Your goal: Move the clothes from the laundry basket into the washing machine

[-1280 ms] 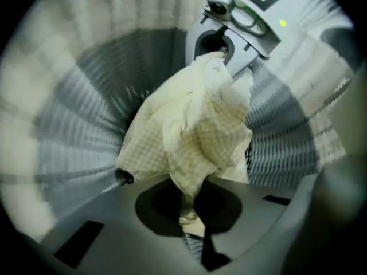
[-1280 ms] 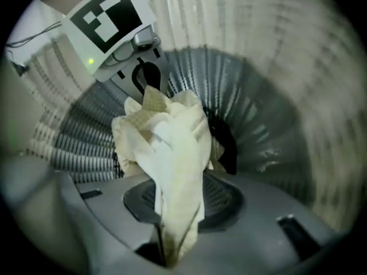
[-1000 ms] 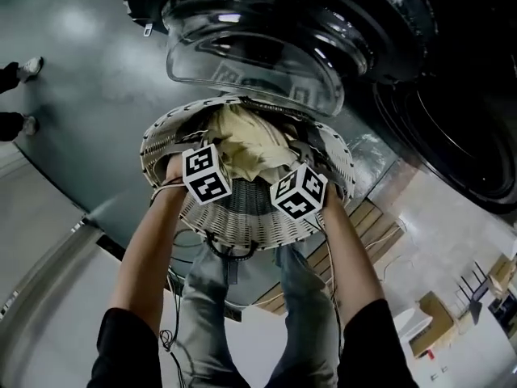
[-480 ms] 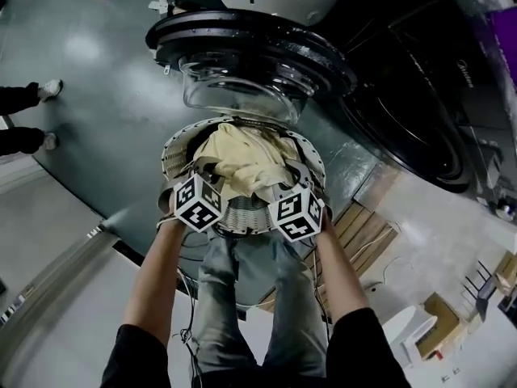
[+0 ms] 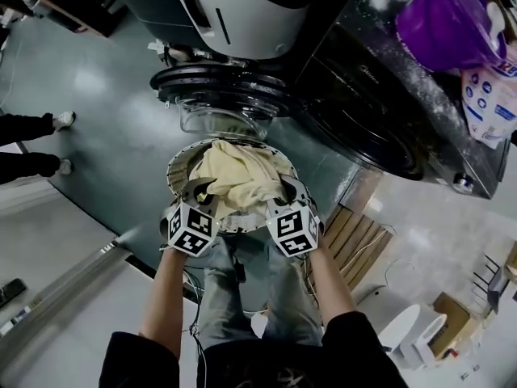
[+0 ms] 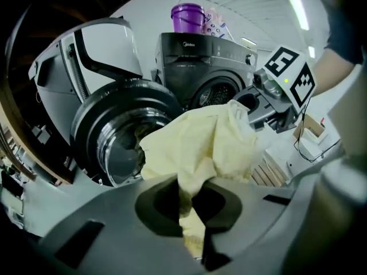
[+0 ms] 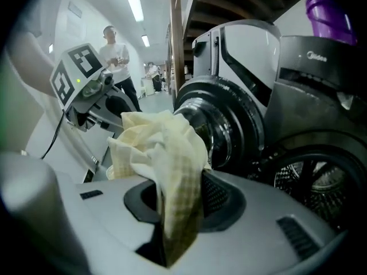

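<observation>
Cloth first: pale yellow garment (image 5: 238, 172) is pinched at two spots. L gripper (image 6: 192, 219) has its jaws pressed onto a fold, w/ fabric squeezed thin btwn them & bunching up beyond. R gripper (image 7: 175, 216) does the same, clamped on a checked-weave fold. In head view the garment sits heaped over the laundry basket (image 5: 178, 164), w/ grippers at its L & R edges on the side nearest the person's legs. Can't tell if more clothes lie under it.

Handling, my read: light, soft, no stiffness, so it'll sag & trail wherever it isn't held. Prob not slippery or fragile; a woven cloth like this takes a pinch well. The two-point hold near the edges looks ok, but the loose middle may drape & snag on the basket rim or the door. Best to keep the bulk gathered.

Just beyond the basket is a round glass door (image 5: 222, 95), swung open. Behind it stands a white machine (image 5: 242, 6). To the R is a dark washing machine (image 5: 363, 95). Its perforated drum (image 7: 309, 182) shows in R gripper view, so that's prob the target opening. A purple tub (image 5: 440, 14) & a printed bag (image 5: 489, 95) sit on top of the dark unit. Far L are someone's shoes (image 5: 63, 120) on the floor. Ppl (image 7: 117, 53) stand down the aisle in R gripper view.
</observation>
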Demonstrator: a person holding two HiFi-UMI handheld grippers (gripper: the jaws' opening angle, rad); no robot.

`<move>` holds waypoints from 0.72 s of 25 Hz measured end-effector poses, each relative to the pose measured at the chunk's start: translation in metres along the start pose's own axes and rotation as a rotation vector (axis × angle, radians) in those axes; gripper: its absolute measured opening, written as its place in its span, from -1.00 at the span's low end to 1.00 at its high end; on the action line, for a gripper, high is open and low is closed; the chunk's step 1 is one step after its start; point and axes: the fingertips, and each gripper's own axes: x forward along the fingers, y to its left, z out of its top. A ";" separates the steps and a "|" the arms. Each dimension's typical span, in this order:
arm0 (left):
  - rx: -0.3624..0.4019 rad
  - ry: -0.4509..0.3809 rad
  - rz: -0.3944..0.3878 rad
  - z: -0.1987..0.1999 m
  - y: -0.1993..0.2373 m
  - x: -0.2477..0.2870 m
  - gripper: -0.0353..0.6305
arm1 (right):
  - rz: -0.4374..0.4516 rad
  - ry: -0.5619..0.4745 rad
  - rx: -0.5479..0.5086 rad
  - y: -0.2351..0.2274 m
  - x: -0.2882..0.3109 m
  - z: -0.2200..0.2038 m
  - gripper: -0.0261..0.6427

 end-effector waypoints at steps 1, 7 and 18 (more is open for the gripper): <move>-0.001 -0.010 0.015 0.013 -0.001 -0.009 -0.83 | -0.004 -0.018 0.007 -0.005 -0.011 0.009 -0.60; 0.004 -0.074 0.101 0.092 -0.017 -0.063 -0.82 | -0.030 -0.113 0.026 -0.040 -0.088 0.051 -0.60; 0.045 -0.210 0.105 0.219 -0.065 -0.099 -0.82 | -0.177 -0.214 0.104 -0.117 -0.207 0.077 -0.60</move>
